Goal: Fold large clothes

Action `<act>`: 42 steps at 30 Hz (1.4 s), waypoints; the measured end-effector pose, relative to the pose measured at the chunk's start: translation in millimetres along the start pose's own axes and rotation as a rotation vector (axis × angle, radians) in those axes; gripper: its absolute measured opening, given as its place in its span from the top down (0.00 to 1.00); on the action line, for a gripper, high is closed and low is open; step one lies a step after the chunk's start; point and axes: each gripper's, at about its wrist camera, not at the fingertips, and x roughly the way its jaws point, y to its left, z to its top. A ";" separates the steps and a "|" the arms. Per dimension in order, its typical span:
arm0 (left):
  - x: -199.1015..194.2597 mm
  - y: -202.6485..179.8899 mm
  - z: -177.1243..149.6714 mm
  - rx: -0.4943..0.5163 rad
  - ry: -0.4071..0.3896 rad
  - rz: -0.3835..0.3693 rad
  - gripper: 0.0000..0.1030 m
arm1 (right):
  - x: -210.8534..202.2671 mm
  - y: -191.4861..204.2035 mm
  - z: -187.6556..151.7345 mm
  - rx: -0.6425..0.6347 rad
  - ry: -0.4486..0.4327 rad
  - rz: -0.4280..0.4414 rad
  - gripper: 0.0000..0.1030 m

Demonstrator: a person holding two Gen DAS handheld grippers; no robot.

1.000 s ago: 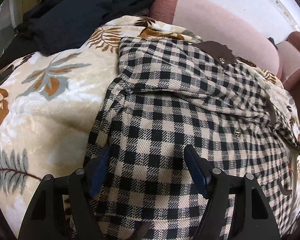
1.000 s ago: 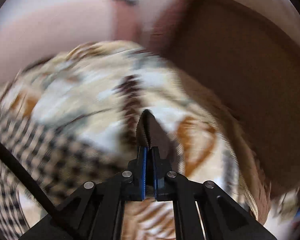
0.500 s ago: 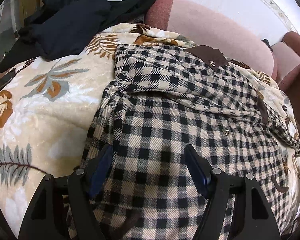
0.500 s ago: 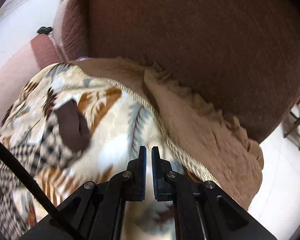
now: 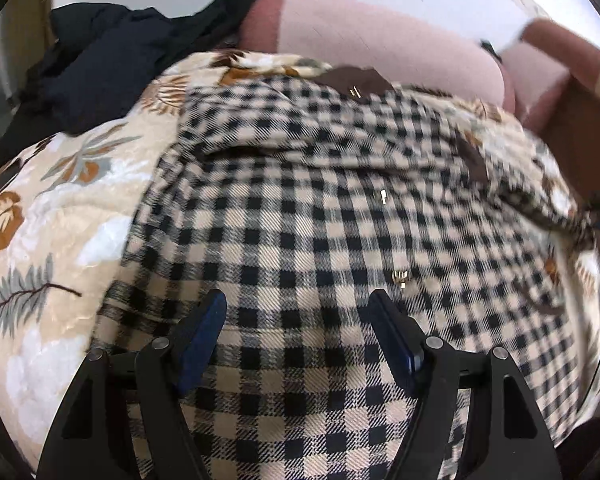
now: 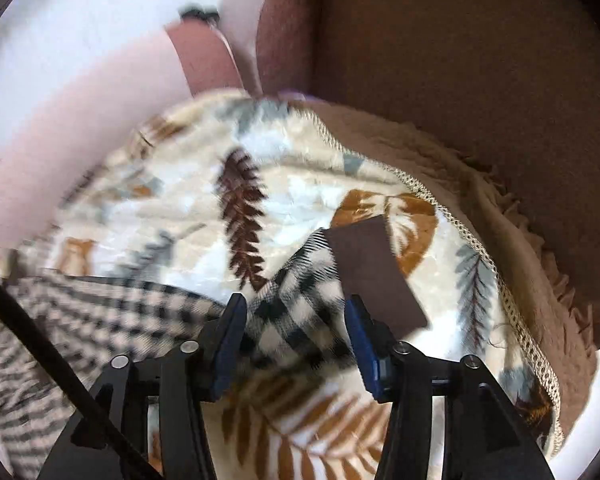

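A large black-and-cream checked shirt (image 5: 308, 208) with brown trim and snap buttons lies spread on a leaf-print blanket (image 5: 60, 216). My left gripper (image 5: 298, 312) is open just above the shirt's body, holding nothing. In the right wrist view, my right gripper (image 6: 294, 316) is open over the shirt's sleeve end (image 6: 296, 300), whose brown cuff (image 6: 372, 272) lies flat on the blanket (image 6: 188, 208). The sleeve cloth lies between the open jaws.
A pile of dark clothes (image 5: 112, 64) lies at the blanket's back left. A pink sofa back (image 5: 380, 44) rises behind. A dark brown armrest (image 6: 480, 80) and the blanket's brown fringe edge (image 6: 512, 240) lie to the right.
My right gripper swung away, came back over the sleeve cuff and opened. My left gripper stayed open and moved a little forward over the shirt.
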 end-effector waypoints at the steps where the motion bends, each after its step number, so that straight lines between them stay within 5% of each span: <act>1: 3.7 -1.4 -1.2 0.005 0.012 -0.006 0.30 | 7.9 2.3 1.8 0.010 0.018 -0.026 0.46; 4: 11.2 -3.2 -2.7 0.008 0.038 -0.031 0.30 | 27.8 5.2 -4.5 0.030 0.069 -0.106 0.49; 6: 9.8 -3.0 -4.3 0.012 0.033 -0.036 0.30 | 29.2 -2.2 -12.4 0.059 0.084 -0.056 0.95; 13: -11.1 -0.7 -3.5 0.003 -0.023 -0.063 0.30 | -39.4 -59.1 -64.2 0.188 -0.061 0.150 0.97; 23: -24.8 -3.6 -15.4 0.014 -0.033 -0.073 0.30 | -65.2 -129.2 -184.2 0.328 -0.020 0.290 0.86; 25: -27.3 -6.3 -19.1 0.017 -0.032 -0.069 0.30 | -71.2 -137.6 -187.0 0.351 -0.053 0.300 0.81; 30: -35.4 -14.2 -34.7 0.034 -0.021 -0.084 0.30 | -96.8 -158.3 -191.1 0.401 -0.206 0.324 0.41; 33: -38.9 -19.1 -41.9 0.045 -0.009 -0.089 0.30 | -83.9 -168.6 -182.6 0.471 -0.179 0.378 0.40; 37: -42.6 -23.5 -44.2 0.023 0.006 -0.105 0.30 | -49.4 -168.0 -169.9 0.480 -0.043 0.344 0.41; 39: -43.2 -24.6 -43.1 0.006 0.016 -0.117 0.30 | -34.9 -159.2 -164.9 0.445 0.034 0.429 0.82; 42: -45.7 -28.2 -39.8 -0.006 0.026 -0.129 0.30 | -43.6 -155.1 -147.3 0.385 -0.015 0.415 0.91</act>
